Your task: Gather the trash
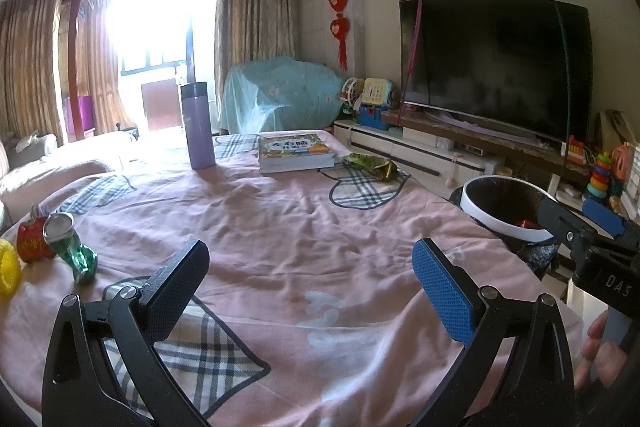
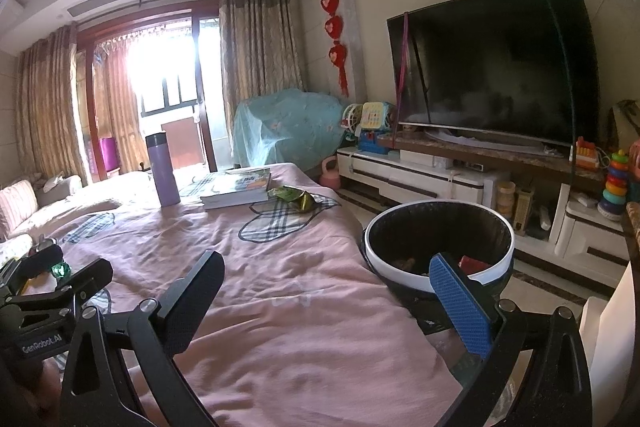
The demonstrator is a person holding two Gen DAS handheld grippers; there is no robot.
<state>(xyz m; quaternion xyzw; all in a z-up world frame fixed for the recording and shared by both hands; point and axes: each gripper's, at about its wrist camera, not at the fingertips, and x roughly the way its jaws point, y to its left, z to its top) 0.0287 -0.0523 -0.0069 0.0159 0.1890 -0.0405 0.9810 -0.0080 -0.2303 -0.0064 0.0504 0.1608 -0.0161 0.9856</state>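
Observation:
A crushed green can (image 1: 72, 247) and a crushed red can (image 1: 32, 238) lie at the table's left edge, beside a yellow ring (image 1: 8, 271). A green snack wrapper (image 1: 370, 165) lies far right by the book; it also shows in the right wrist view (image 2: 296, 197). A white-rimmed black bin (image 2: 438, 241) stands right of the table with red trash (image 2: 474, 263) inside; it also shows in the left wrist view (image 1: 504, 207). My left gripper (image 1: 310, 291) is open and empty above the pink cloth. My right gripper (image 2: 326, 301) is open and empty near the bin's edge.
A purple flask (image 1: 197, 126) and a book (image 1: 294, 151) stand at the far side of the pink-clothed table (image 1: 280, 227). A TV (image 1: 496, 67) on a white cabinet (image 2: 420, 175) with toys lines the right wall. A sofa (image 2: 24, 203) is left.

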